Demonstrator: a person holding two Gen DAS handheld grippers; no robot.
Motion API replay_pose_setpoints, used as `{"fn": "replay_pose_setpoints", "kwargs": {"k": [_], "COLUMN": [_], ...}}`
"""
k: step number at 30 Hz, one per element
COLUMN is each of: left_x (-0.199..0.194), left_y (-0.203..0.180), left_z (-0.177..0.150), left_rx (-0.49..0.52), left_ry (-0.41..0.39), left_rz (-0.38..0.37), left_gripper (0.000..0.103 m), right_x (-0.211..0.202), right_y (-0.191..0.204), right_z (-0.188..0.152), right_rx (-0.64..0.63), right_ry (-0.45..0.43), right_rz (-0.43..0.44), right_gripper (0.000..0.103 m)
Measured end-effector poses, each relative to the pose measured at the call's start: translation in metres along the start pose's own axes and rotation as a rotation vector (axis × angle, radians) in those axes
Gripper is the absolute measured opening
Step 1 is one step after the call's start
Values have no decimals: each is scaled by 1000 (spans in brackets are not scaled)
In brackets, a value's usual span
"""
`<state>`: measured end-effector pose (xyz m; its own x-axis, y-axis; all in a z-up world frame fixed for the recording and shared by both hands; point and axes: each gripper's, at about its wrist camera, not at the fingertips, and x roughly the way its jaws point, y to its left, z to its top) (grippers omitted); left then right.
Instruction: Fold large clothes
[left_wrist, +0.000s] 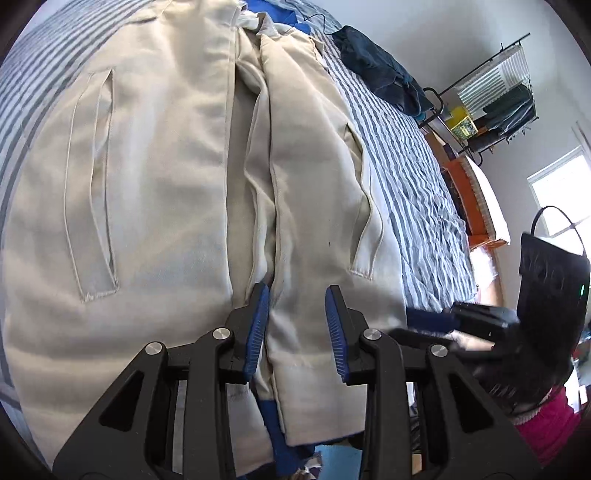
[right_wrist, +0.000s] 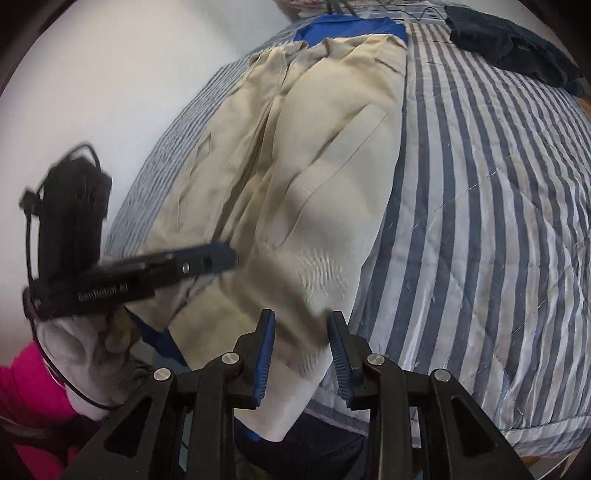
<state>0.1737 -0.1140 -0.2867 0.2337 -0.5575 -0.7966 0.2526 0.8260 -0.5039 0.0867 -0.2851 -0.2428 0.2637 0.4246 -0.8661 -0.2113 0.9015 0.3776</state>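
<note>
A beige jacket (left_wrist: 155, 166) with blue lining lies front-up on a striped bedspread (left_wrist: 406, 158), its two front panels meeting down the middle. My left gripper (left_wrist: 298, 291) hovers open over the hem by the centre opening, and its pads press on nothing. The right wrist view shows the same jacket (right_wrist: 325, 166) from its right side. My right gripper (right_wrist: 302, 321) stands open just above the jacket's lower right corner, with no cloth pinched. The left gripper (right_wrist: 221, 254) shows blurred there, and the right gripper (left_wrist: 432, 319) shows blurred in the left view.
A dark navy garment (right_wrist: 509, 40) lies bunched on the far part of the bedspread (right_wrist: 480, 221). A clothes rack (left_wrist: 495, 92) and a window (left_wrist: 561, 184) stand beyond the bed. A gloved hand (right_wrist: 85, 343) with a pink sleeve (right_wrist: 26, 387) holds the left gripper.
</note>
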Motion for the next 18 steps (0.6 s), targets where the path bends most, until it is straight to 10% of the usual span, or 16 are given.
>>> {"fn": "replay_pose_setpoints", "kwargs": {"k": [7, 11, 18], "left_x": [16, 20, -16], "left_y": [-2, -5, -13], "left_z": [5, 6, -8], "left_rx": [11, 38, 62], "left_ry": [16, 21, -105], "left_rz": [46, 42, 43], "left_gripper": [30, 2, 0], "right_x": [10, 6, 12], "right_y": [-18, -21, -13], "right_z": [-15, -18, -14], "right_rx": [33, 12, -17], "right_ry": [10, 8, 10], "right_rz": [42, 37, 23], "right_gripper": [33, 33, 36]}}
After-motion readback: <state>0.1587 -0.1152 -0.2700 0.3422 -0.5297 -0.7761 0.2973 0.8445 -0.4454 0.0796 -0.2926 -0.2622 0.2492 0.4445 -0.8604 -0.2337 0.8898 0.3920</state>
